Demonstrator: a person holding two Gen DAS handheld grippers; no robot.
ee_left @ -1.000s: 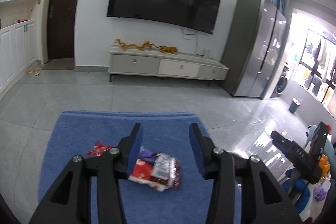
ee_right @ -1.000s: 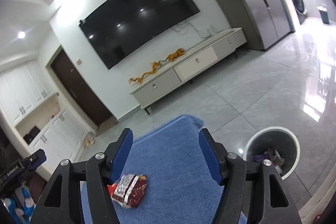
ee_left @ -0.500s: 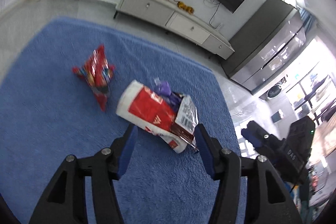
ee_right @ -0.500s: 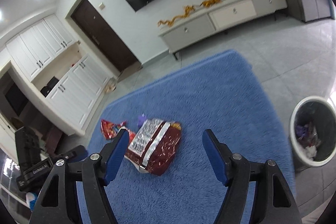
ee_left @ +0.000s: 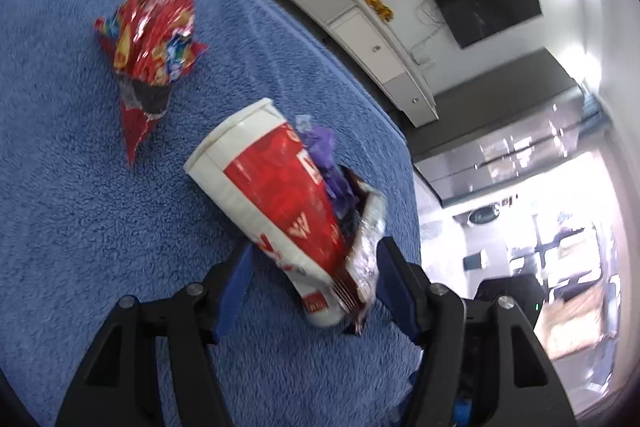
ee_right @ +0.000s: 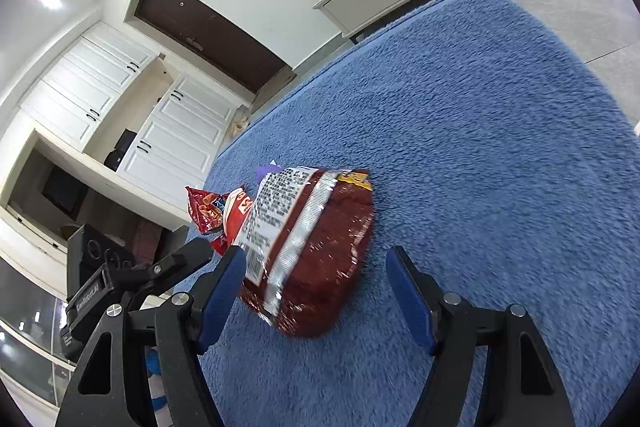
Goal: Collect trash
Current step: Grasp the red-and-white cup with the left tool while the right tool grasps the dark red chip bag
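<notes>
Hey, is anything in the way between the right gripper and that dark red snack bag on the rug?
Nothing visible. The right gripper is open with the dark red snack bag already partly between its jaws on the blue rug.

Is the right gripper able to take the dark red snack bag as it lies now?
Probably yes. The right gripper is open, and the dark red snack bag lies on the blue rug just ahead, between its fingers. Nothing covers the bag; the paper cup lies just behind.
</notes>
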